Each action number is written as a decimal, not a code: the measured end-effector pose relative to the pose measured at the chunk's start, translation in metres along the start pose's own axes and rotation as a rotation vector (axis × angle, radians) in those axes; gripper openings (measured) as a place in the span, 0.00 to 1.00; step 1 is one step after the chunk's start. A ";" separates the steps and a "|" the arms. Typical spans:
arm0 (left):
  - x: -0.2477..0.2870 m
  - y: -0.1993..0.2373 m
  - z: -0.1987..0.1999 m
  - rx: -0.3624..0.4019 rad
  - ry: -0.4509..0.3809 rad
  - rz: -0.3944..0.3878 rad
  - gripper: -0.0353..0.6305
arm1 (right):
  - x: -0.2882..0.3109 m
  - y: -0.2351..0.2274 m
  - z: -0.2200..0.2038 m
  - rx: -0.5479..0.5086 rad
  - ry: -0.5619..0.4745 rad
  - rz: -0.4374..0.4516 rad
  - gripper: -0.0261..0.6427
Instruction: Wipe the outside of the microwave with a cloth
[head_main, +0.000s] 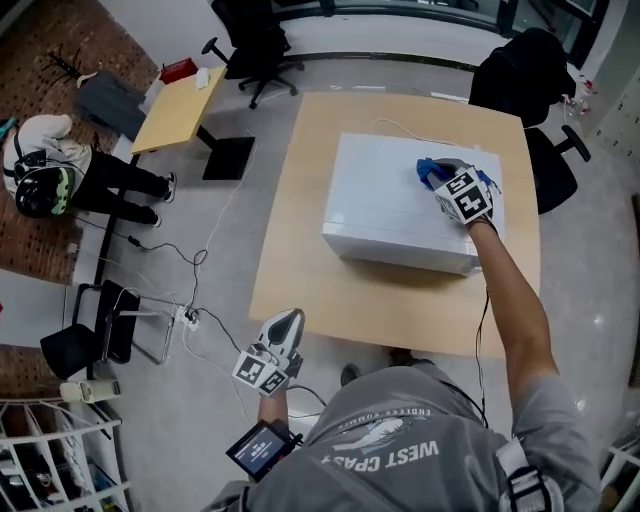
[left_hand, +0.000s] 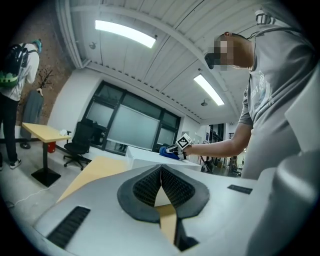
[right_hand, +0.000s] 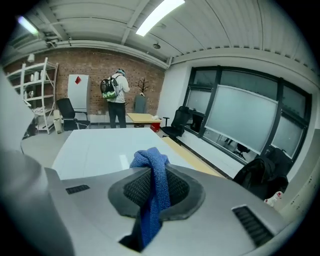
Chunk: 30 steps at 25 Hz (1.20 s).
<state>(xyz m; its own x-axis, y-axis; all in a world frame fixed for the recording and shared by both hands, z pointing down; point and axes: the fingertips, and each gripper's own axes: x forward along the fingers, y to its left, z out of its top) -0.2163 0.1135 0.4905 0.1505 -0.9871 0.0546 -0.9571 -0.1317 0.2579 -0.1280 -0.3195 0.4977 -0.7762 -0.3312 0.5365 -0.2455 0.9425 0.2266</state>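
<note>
Over one microwave (head_main: 385, 210), the right hand-held gripper (right_hand: 156, 176) clamps one cloth (right_hand: 150, 160); left hand-held gripper (left_hand: 161, 184) closed, empty.

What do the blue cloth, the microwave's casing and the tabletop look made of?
The blue cloth looks like terry or microfibre: nubby looped weave, soft folds. The microwave casing is smooth and white, painted metal or plastic; its faint sheen leaves that open. The tabletop is a light wood-look board, probably laminate, flat and matte.

even, bright indoor light from long ceiling strip lights (left_hand: 125, 33) (they glare white). the white box-shaped microwave (head_main: 395, 210) casts a soft shadow just before its near side. both gripper views bend strongly and darken at their rims.
</note>
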 end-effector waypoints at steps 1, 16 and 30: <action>-0.005 0.004 -0.001 -0.005 -0.003 0.014 0.09 | 0.010 0.009 0.009 -0.008 -0.006 0.017 0.11; -0.070 0.048 -0.004 -0.055 -0.035 0.153 0.09 | 0.113 0.128 0.116 -0.101 -0.069 0.193 0.11; -0.101 0.073 -0.005 -0.073 -0.059 0.229 0.09 | 0.170 0.196 0.169 -0.155 -0.087 0.284 0.11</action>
<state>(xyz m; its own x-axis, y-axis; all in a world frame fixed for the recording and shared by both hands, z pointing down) -0.2999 0.2045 0.5085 -0.0845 -0.9944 0.0641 -0.9441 0.1005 0.3141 -0.4064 -0.1833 0.4957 -0.8493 -0.0446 0.5260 0.0739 0.9766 0.2021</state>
